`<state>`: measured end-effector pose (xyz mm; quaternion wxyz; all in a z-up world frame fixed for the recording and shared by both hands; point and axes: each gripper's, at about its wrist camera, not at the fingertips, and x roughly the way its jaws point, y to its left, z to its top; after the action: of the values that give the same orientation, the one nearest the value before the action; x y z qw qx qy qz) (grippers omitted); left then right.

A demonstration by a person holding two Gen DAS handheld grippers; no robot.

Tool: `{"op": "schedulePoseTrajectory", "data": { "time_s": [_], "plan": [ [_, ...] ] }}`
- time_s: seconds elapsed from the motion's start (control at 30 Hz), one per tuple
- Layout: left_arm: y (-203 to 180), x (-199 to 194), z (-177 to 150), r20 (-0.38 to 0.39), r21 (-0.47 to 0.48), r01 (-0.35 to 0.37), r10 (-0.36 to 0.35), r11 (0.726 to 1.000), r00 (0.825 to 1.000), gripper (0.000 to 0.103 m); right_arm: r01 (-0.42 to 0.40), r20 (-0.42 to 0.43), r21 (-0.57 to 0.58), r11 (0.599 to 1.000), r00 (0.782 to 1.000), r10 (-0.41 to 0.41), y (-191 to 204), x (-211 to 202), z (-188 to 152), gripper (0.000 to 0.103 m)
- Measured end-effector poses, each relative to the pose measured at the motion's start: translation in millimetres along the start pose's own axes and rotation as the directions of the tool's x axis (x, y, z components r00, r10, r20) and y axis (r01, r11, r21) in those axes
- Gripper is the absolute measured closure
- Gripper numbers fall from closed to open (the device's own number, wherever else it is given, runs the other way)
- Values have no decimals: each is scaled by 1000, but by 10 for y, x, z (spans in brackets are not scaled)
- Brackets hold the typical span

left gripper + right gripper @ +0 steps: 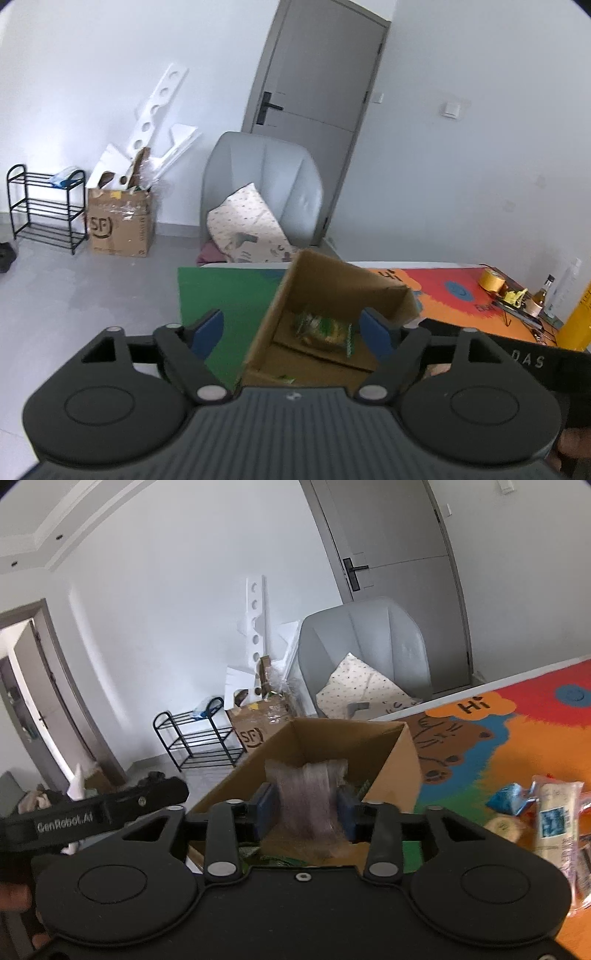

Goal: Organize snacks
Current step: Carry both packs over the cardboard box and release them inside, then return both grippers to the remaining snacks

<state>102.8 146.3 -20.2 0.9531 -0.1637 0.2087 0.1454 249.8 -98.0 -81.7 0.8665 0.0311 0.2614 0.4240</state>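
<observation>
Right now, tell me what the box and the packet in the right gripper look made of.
Cardboard box: plain brown corrugated cardboard, matte, with raw folded walls. Snack packet held in the right gripper: thin clear plastic film, apparently; it looks translucent and crinkled, with a faint sheen.

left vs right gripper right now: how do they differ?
The left gripper is open and holds nothing; the right gripper is shut on a clear packet. The left's fingers straddle the box wall; the right's hold the packet over the box opening. Both point at the box.
</observation>
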Motion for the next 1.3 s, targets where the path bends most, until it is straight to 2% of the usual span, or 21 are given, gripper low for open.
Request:
{"op": "schedulePoseTrajectory", "data": {
  "time_s": [0.13,0.3,0.67,1.3],
  "plan": [
    [-12,-77,-65,10,-1,-11,11,1000,1000,8,-8,-2,14,1000,1000,8,-18,-64,-22,50],
    [-91,-136,-136,14,-14,-28,28,1000,1000,1,46,25,1,999,999,-46,-70,-273,-29,21],
    [-543,-242,-268,-7,39,20,-19,999,1000,0,131,40,17,991,990,-132,-376,-781,-110,4],
    [-1450,-296,-594,-44,129,158,-153,979,987,0,258,82,90,962,961,-265,-1061,-1530,-341,0]
  ]
}}
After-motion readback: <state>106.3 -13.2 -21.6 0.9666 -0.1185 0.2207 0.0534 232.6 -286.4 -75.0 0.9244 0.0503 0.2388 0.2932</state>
